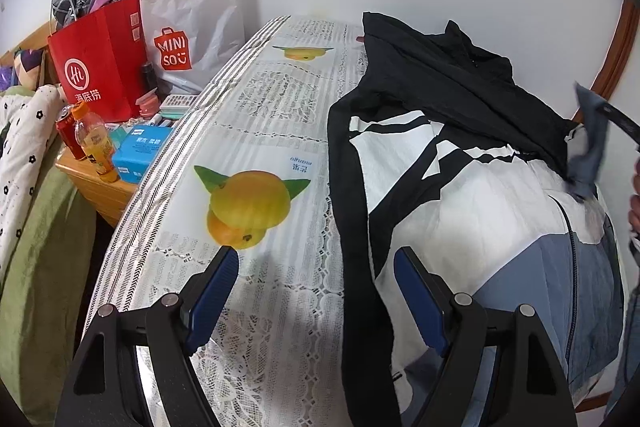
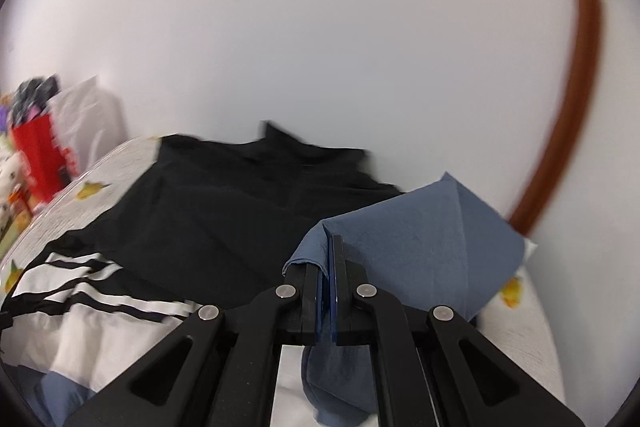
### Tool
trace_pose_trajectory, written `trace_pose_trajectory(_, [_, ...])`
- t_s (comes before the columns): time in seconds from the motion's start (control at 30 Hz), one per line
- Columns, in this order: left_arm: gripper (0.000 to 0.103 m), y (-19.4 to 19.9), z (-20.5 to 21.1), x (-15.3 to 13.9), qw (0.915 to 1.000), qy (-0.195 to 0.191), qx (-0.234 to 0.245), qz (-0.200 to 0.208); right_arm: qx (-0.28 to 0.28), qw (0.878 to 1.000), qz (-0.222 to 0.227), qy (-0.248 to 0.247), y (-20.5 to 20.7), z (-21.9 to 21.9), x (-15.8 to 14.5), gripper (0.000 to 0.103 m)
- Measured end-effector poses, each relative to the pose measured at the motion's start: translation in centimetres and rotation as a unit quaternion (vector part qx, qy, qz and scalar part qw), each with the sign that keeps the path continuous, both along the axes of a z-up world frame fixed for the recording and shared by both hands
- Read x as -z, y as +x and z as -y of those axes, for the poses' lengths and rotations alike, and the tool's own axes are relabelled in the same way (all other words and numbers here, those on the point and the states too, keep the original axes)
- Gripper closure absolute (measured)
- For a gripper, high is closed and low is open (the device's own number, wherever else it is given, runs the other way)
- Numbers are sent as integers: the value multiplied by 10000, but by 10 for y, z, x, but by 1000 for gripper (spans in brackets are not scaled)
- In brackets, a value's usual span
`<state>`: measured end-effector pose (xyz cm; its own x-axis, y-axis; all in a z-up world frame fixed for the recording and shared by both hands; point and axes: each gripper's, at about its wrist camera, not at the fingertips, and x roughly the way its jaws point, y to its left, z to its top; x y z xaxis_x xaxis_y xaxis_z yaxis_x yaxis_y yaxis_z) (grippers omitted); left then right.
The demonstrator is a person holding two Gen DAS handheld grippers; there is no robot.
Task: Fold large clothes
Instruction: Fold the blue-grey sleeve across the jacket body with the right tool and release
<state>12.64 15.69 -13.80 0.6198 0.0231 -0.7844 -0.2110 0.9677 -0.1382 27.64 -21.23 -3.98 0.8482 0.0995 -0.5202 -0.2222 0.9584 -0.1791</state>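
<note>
**Blue panel lifted for the fold**

Right tongs (image 2: 329, 267) were clenched on the jacket's (image 1: 460, 211) blue corner (image 2: 420, 247), raised at 3 o'clock. Left tongs (image 1: 316, 291) hung released over the sleeve (image 1: 352, 195). The jacket lay spread across the tabletop (image 1: 260, 131). Judgement: carry the corner across flat, with the left pinning cloth. Count: one jacket, two tongs.

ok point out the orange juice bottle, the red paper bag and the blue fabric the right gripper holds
orange juice bottle (image 1: 96, 147): left wrist view, on its label
red paper bag (image 1: 100, 63): left wrist view, front face
blue fabric (image 2: 424, 243): right wrist view, raised fold
</note>
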Motion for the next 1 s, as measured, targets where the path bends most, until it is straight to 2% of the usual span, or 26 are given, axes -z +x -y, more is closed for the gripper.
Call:
trace_pose_trajectory(0.2, [24,1,-6,1,10000,-64,-11,18,-532,9975,-304,-343,19,-69,32,100])
trace_pose_trajectory(0.4, [24,1,-7,1,10000,-68,-5,21,-568,9944,-739,-500,49,-94,65,99])
trace_pose_trajectory(0.43, [24,1,-6,1,10000,-65,2,18,-557,9931,-895,-508,53,-94,70,96])
trace_pose_trajectory(0.5, [24,0,-5,1,10000,-58,16,16,-531,9909,-1146,-458,54,-89,76,81])
trace_pose_trajectory(0.57, [24,1,-3,0,10000,-29,33,10,-528,9905,-1224,-335,53,-86,77,54])
trace_pose_trajectory(0.67, [24,1,2,-3,10000,16,53,9,-522,9909,-1228,-169,44,-76,74,34])
trace_pose_trajectory(0.73, [24,2,7,-6,10000,29,79,21,-603,9906,-1225,33,32,-64,66,26])
trace_pose_trajectory(1.0, [24,3,36,-27,9996,133,213,148,-421,9949,-861,322,-19,-9,29,26])
